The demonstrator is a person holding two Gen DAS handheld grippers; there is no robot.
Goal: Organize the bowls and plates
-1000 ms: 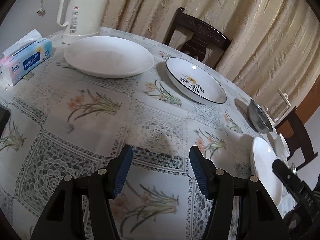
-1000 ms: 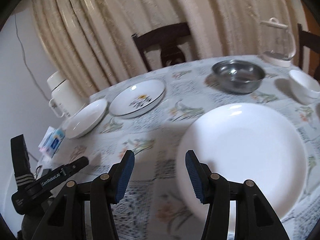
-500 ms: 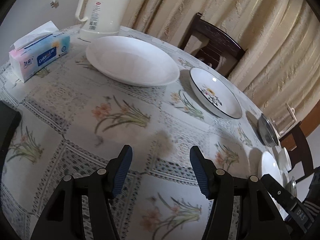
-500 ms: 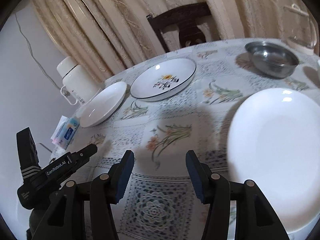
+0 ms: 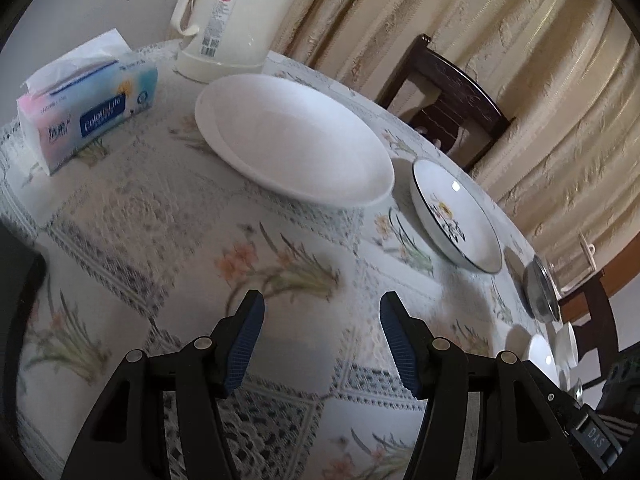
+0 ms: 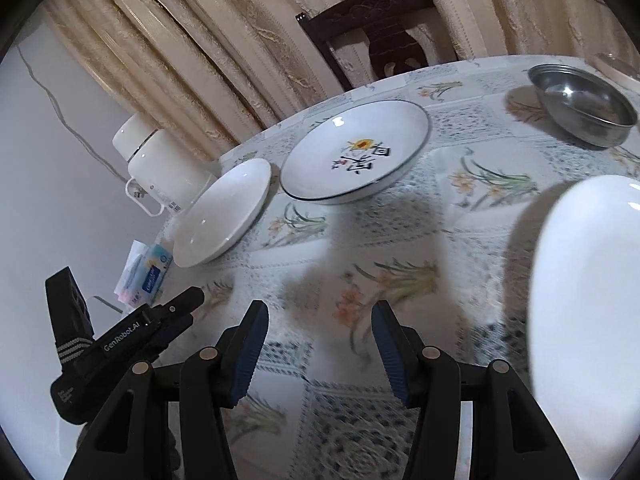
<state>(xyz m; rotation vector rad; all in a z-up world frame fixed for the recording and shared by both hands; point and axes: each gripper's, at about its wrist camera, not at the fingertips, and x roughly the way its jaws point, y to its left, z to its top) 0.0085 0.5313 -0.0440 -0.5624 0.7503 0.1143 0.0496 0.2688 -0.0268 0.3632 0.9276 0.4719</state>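
Hovering over the table [image 5: 132,216], both grippers empty. Left gripper [image 5: 322,340]: fingers spread wide, nothing between them, above the flowered lace tablecloth [image 5: 280,268]. Right gripper [image 6: 320,344]: fingers likewise spread, nothing held.

Left wrist view: plain white plate [image 5: 292,138] sits ahead of the left gripper, well apart from the fingertips. Just beyond it to the right, the flower-print plate [image 5: 456,216] with dark rim; the two look near, whether touching can't tell. Behind the white plate, cream thermos jug [image 5: 236,16], upright. Tissue pack [image 5: 88,104] to the left of the plate, near table edge. Far right along the table: steel bowl [image 5: 540,292], then another white plate [image 5: 542,354] and a small white bowl [image 5: 568,340], small and edge-on, details unclear.

Right wrist view: big white plate [image 6: 588,292] lies right of the right gripper, close to the right finger but not between the fingers. Flower-print plate sits centre-far, plain white plate left of it beside the jug. Steel bowl upper right, upright, empty. Left gripper body visible at lower left, beside the tissue pack. Dark wooden chair [image 6: 380,28] and beige curtain [image 6: 200,40] behind the table.
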